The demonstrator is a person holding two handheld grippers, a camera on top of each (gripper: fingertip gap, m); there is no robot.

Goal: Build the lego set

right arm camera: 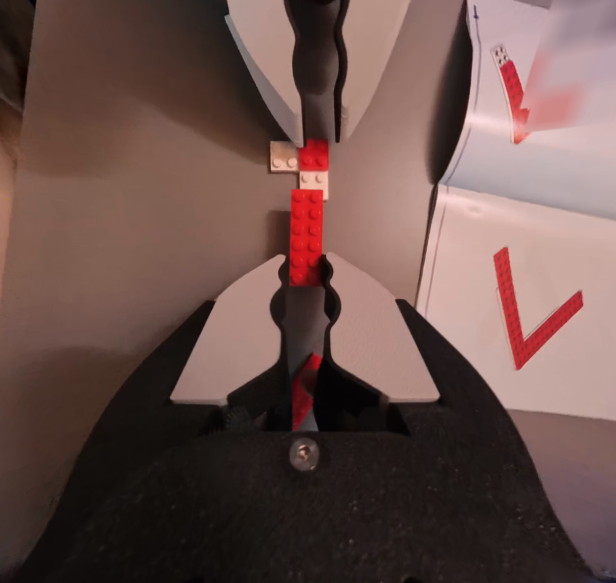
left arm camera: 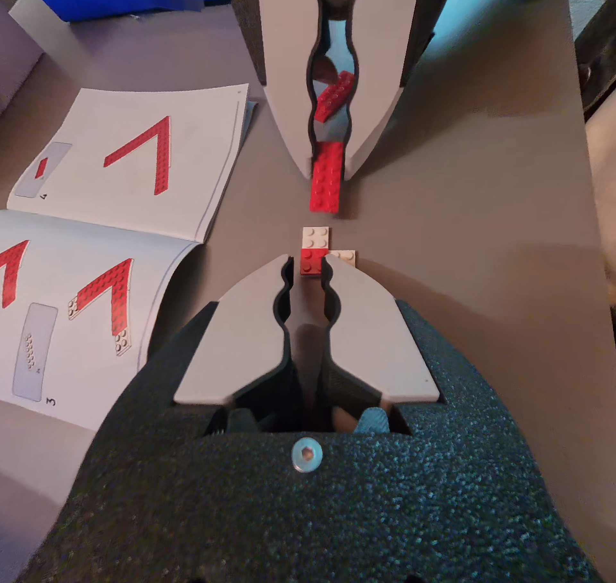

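The right gripper (right arm camera: 305, 260) pinches a long red plate (right arm camera: 306, 230), its tip at 12 o'clock over the corner assembly (right arm camera: 311, 164) the left gripper (left arm camera: 308, 260) apparently clamps on the table (left arm camera: 466, 200). Off-line studs could skid the assembly.

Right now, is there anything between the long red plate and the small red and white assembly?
Nothing visible. The long red plate, held by the right gripper, points straight at the small red and white assembly in the left gripper, over bare table.
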